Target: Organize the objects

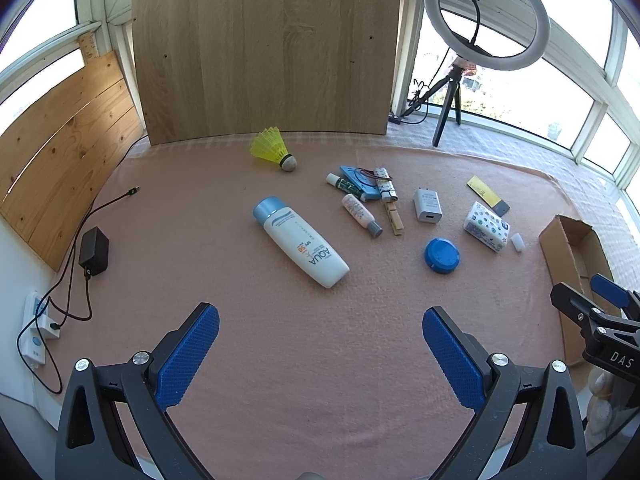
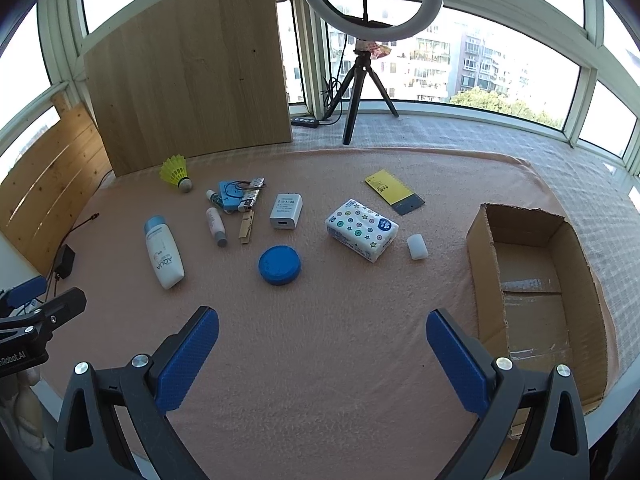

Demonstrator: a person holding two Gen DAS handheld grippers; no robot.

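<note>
I have both tools hovering above the pink cloth-covered table (image 2: 320,340), and neither grips anything. My left gripper (image 1: 320,332) has its blue-padded fingers spread wide, and my right gripper (image 2: 322,332) is spread just as wide.

The things to sort lie scattered ahead of me on the cloth. The white lotion bottle with a pale blue cap (image 1: 300,242) lies on its side nearest the left tool. Beyond it, near the upright wooden board (image 1: 266,48), rests the yellow feathered shuttlecock (image 1: 274,148). Toward the middle I see a small white tube with a grey cap (image 2: 216,226), a wooden clothespin (image 2: 247,229) just beside it, a white square charger plug (image 2: 285,211) and a round blue lid (image 2: 279,265). Further right sit the white tissue pack printed with stars and dots (image 2: 362,229), a small white cap (image 2: 417,246) near it, and a flat yellow card (image 2: 392,190).

The open brown cardboard box (image 2: 480,240) stands at the right edge of the cloth, beside the right tool.
</note>
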